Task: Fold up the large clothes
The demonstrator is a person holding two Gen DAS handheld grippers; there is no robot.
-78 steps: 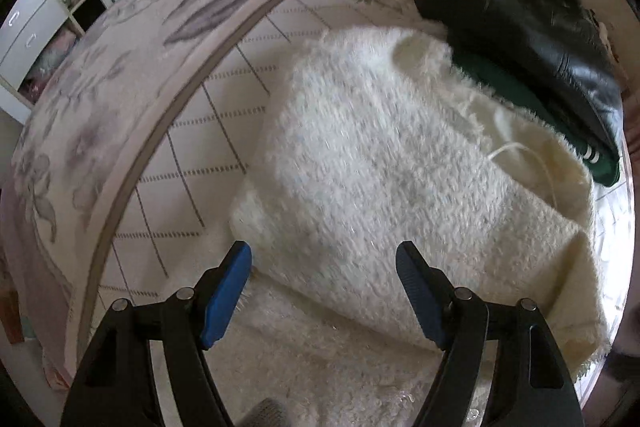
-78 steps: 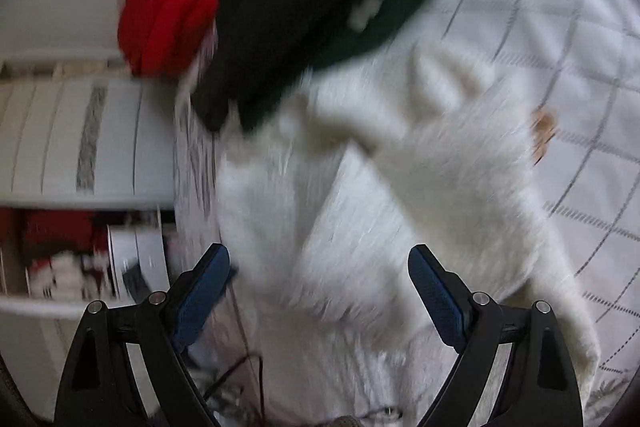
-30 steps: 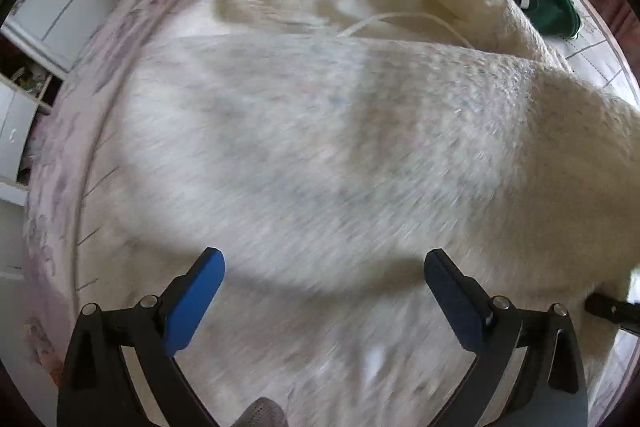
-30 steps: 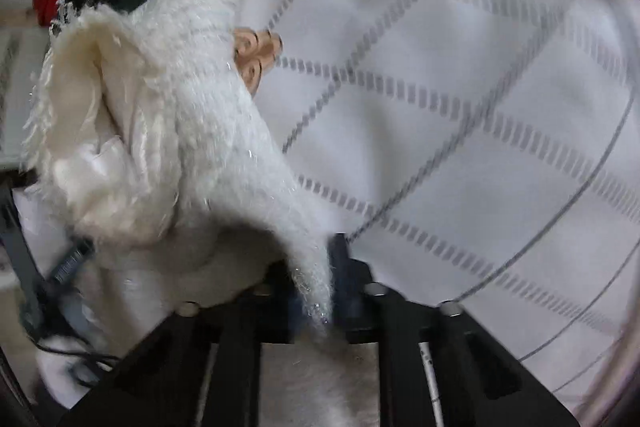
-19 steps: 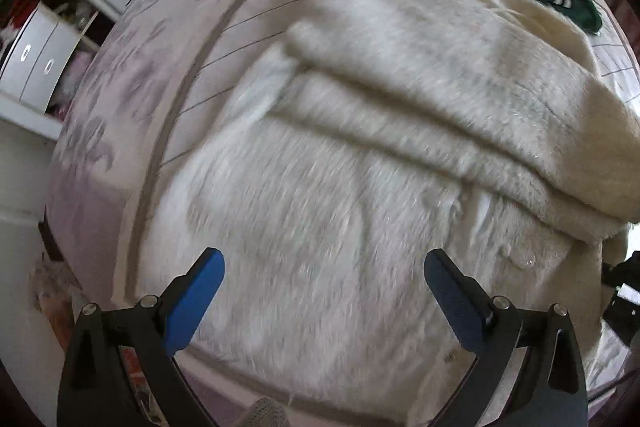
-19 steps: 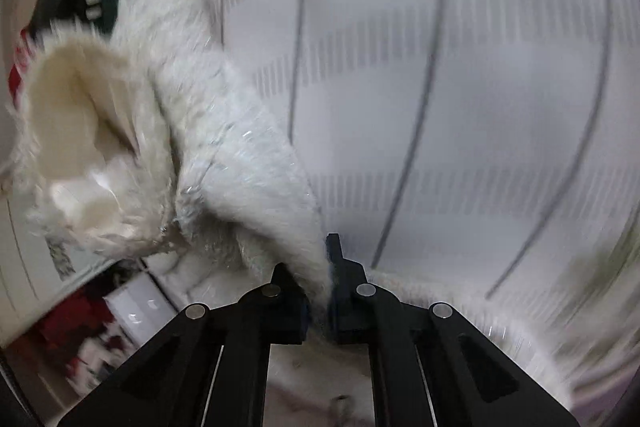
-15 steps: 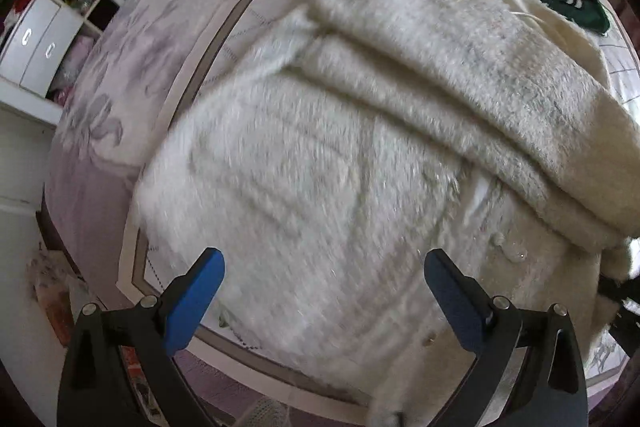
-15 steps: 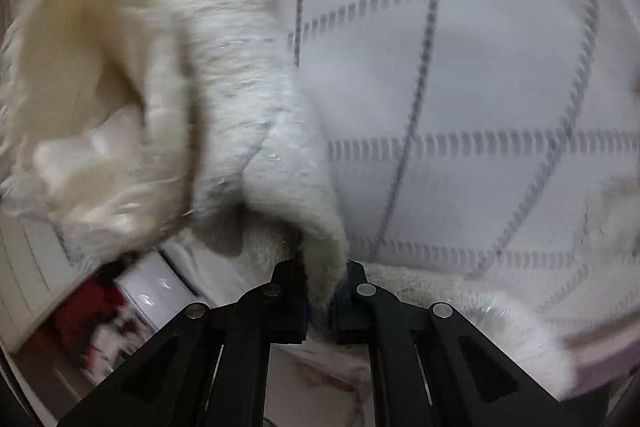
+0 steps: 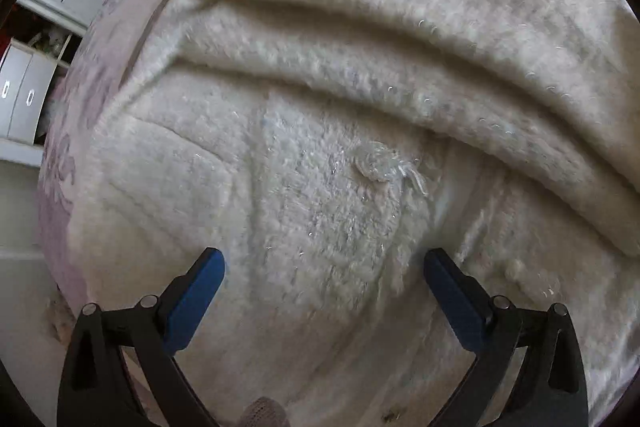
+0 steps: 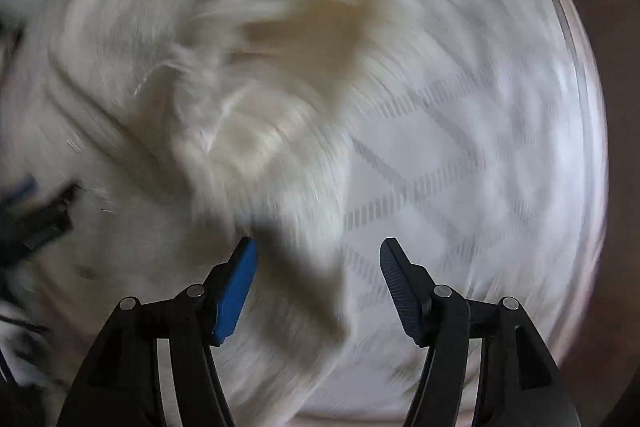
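I am keeping my left gripper (image 9: pixel 324 267) wide and empty just over the near part of the fluffy white coat (image 9: pixel 320 167), by its button (image 9: pixel 374 165), likely lining up a hem grab for the next fold. My right gripper (image 10: pixel 318 255) has just been opening, nothing between the pads, the blurred sleeve (image 10: pixel 280 75) dropping free. Beyond, the coat is lying spread on the checked bedspread (image 10: pixel 460 155), its folded sleeve roll across the far side.
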